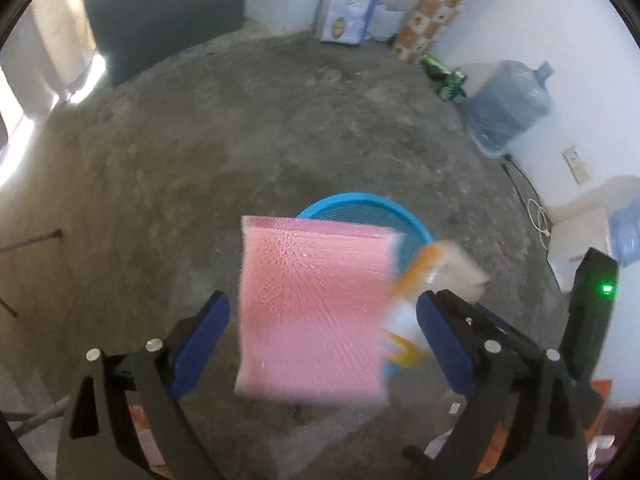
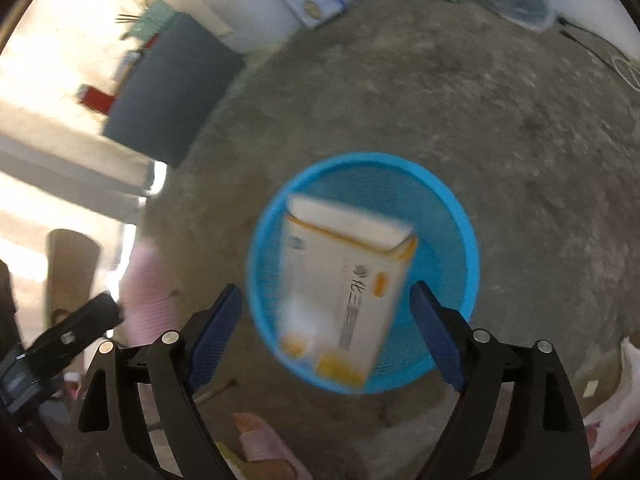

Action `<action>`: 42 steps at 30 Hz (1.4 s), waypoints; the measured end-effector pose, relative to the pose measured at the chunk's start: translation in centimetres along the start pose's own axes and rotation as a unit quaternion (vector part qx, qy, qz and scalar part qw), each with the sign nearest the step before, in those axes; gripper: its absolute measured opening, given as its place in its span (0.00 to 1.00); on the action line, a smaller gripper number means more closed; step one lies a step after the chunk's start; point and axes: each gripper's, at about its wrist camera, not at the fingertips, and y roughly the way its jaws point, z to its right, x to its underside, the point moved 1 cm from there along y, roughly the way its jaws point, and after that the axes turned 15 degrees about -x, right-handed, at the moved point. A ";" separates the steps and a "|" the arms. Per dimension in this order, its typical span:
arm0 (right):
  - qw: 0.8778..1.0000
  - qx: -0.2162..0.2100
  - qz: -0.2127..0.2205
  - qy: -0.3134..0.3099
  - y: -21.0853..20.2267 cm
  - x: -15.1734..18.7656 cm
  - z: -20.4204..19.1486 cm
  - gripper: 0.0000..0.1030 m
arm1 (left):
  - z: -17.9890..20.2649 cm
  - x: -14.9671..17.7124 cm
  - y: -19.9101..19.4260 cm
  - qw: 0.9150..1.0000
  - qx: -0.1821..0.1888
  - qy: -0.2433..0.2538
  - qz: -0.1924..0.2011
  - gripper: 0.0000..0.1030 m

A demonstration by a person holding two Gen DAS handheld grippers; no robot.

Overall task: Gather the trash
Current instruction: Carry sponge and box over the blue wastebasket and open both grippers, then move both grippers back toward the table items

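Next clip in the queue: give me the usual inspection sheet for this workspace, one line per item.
Surface: bare grey concrete floor, stained.
Job's things: blue mesh basket on the floor; pink packet blurred, between the open left fingers, no contact visible; white-and-orange carton blurred, over the basket, free of the right fingers.
Clutter: scraps and wrappers at the lower edges of both views, too blurred to name.
Grippers: left gripper open; right gripper open.
Cables: black lead and white cord along the wall.
Surroundings: water jug, dark panel, printed sack, white walls.
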 end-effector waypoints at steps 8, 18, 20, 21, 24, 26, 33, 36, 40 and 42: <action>1.000 0.005 0.011 0.010 -1.1 1.5 1.5 0.79 | -2.5 0.2 -0.5 0.999 0.025 -0.020 0.015 0.90; 0.999 0.006 0.038 -0.011 -4.4 3.5 1.4 0.79 | -5.3 2.5 -6.1 0.997 0.033 -0.018 0.061 0.90; 0.999 0.006 0.043 -0.019 -5.1 4.2 0.9 0.79 | -5.6 4.4 -8.1 0.997 0.027 -0.005 0.075 0.89; 0.999 0.007 0.043 -0.024 -5.4 4.7 0.6 0.79 | -5.7 5.2 -8.9 0.997 0.033 0.002 0.076 0.89; 0.998 0.004 0.042 -0.044 -6.8 6.7 -1.4 0.79 | -6.6 9.2 -11.9 0.995 0.051 0.027 0.076 0.89; 0.997 -0.004 0.040 -0.066 -7.8 8.6 -3.4 0.81 | -7.9 12.4 -13.7 0.995 0.041 0.051 0.069 0.90; 0.984 0.007 0.034 -0.174 -9.4 14.6 -11.3 0.89 | -18.6 21.7 -19.4 0.997 0.018 0.001 0.080 0.90; 0.974 0.007 0.030 -0.226 -9.1 16.6 -16.1 0.90 | -24.6 24.5 -22.1 0.991 -0.017 -0.073 0.110 0.90; 0.956 -0.001 0.047 -0.289 -9.1 18.1 -22.5 0.92 | -31.5 28.6 -26.4 0.966 -0.075 -0.181 0.169 0.90; 0.939 -0.006 0.065 -0.337 -9.3 19.5 -26.8 0.92 | -34.0 30.7 -28.0 0.951 -0.102 -0.222 0.189 0.90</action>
